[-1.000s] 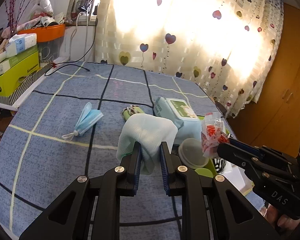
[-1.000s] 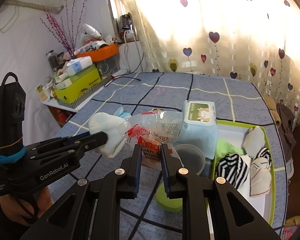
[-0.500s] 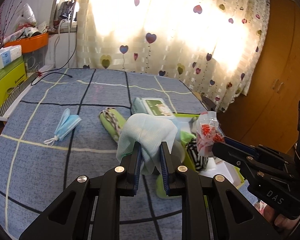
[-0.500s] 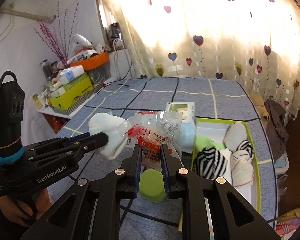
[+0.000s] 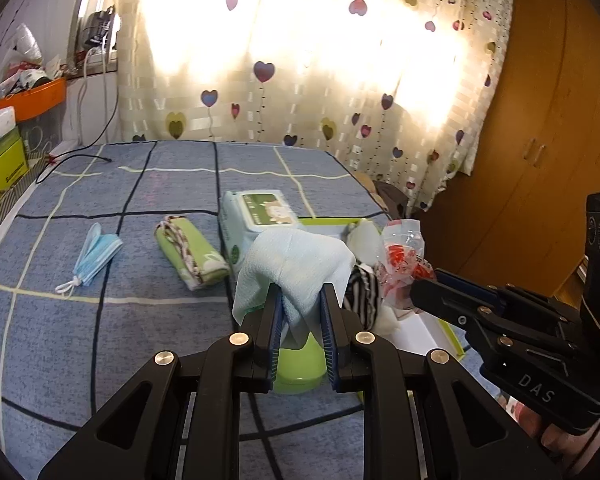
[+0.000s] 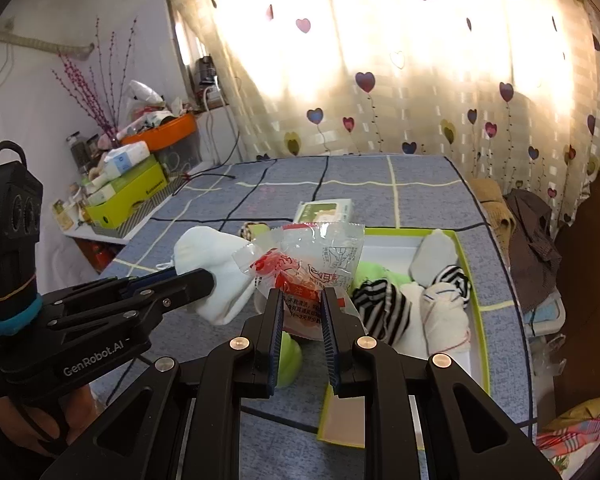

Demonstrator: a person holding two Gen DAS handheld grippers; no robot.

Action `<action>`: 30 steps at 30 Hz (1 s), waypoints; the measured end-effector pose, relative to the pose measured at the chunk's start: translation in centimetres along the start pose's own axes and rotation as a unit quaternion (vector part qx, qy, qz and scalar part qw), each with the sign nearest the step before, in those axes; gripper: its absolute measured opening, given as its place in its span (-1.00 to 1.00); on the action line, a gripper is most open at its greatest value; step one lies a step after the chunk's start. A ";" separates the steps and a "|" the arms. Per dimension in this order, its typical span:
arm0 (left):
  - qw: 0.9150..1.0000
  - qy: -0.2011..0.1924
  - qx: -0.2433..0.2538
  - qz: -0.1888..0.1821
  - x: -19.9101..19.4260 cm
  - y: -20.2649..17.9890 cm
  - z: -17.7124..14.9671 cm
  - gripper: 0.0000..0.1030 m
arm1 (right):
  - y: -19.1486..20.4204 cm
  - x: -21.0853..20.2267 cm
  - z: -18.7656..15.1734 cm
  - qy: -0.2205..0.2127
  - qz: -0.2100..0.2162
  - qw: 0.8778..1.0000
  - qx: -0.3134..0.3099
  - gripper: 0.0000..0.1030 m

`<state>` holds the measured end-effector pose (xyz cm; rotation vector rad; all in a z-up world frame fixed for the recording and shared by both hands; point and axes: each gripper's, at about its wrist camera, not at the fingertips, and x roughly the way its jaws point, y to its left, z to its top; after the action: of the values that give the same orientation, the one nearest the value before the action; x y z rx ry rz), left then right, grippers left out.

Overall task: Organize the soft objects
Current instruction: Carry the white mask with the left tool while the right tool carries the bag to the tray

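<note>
- Left gripper (image 5: 300, 312): jaws pinching a pale cloth (image 5: 296, 264), held up above the blue checked table (image 5: 100, 320) with a green round container (image 5: 300, 364) right below the jaws.
- Right gripper (image 6: 300, 312): jaws clamped on a clear crinkled packet (image 6: 312, 264) with red print, raised just beside the cloth; in the left wrist view visible at the right gripper's tip (image 5: 400, 256).
- Green-rimmed tray (image 6: 476, 300) on the table, below and right of both grippers, holding a striped sock (image 6: 380, 304), white socks (image 6: 444, 312) and a pale folded piece (image 6: 436, 256).
- Wipes pack (image 5: 260, 212) lying just beside the tray's far left corner.
- Rolled green cloth (image 5: 192, 256) left of the wipes pack.
- Blue face mask (image 5: 96, 256) further left, apart from the roll.
- Heart-print curtain (image 5: 300, 60) behind the table.
</note>
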<state>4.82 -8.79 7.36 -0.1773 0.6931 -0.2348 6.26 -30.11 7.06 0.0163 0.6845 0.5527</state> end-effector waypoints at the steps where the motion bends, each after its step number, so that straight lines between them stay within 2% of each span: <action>1: 1.000 0.001 0.002 -0.002 0.1 -0.3 0.0 -0.63 | -0.2 -0.1 -0.1 0.000 -0.002 1.000 0.001 -0.65; 20: 0.998 0.026 0.032 -0.038 1.8 -4.2 -0.9 -0.63 | -4.2 -2.1 -1.9 -0.002 -0.034 0.999 0.035 -0.65; 30: 0.996 0.060 0.043 -0.058 4.0 -5.7 -2.4 -0.63 | -6.6 -1.7 -3.7 0.021 -0.053 0.997 0.057 -0.65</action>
<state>5.36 -15.54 4.47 -0.1215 0.7919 -0.3881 6.09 -37.22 3.95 0.0738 0.7527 0.4126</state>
